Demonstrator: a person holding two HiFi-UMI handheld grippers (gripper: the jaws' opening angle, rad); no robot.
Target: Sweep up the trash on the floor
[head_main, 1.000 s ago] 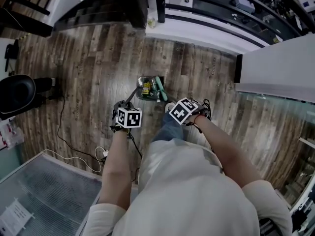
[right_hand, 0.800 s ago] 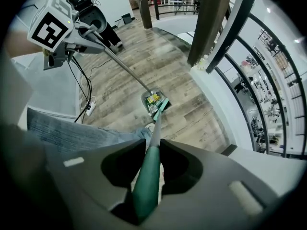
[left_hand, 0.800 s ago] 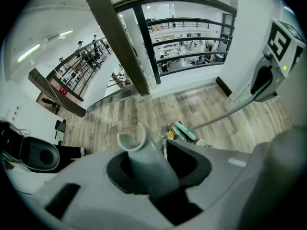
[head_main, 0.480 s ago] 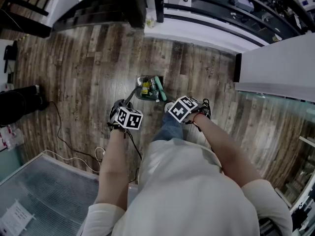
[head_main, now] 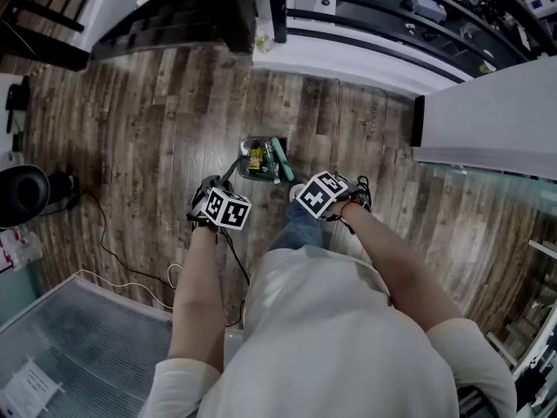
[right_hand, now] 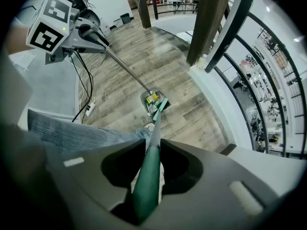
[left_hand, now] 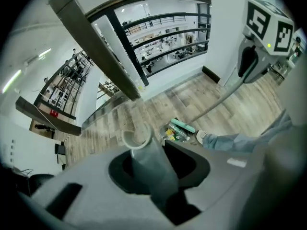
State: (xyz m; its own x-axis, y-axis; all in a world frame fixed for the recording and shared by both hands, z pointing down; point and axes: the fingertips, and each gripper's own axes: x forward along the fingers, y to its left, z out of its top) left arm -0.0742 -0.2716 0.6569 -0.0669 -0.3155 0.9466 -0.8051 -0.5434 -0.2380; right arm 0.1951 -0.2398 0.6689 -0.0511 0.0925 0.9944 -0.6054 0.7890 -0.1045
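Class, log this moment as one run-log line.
left gripper: shut on dustpan handle | right gripper: shut on broom handle | dustpan: on floor, trash inside | broom head: at dustpan

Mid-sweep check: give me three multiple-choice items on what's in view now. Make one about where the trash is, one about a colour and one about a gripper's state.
1. Where does the trash lie?
A. In the dustpan
B. By the power strip
C. On the person's shoe

2. What colour is the broom handle in the right gripper?
A. Red
B. Green
C. Yellow

3. What is the state of the left gripper?
A. Open and empty
B. Shut on the dustpan handle
C. Shut on a cable

Answers:
1. A. The trash sits inside the dustpan, with the broom's head at the pan's edge.
2. B. The right gripper view shows the right gripper with a green broom handle between its jaws.
3. B. The left gripper view shows the left gripper with its jaws closed round the grey dustpan handle.
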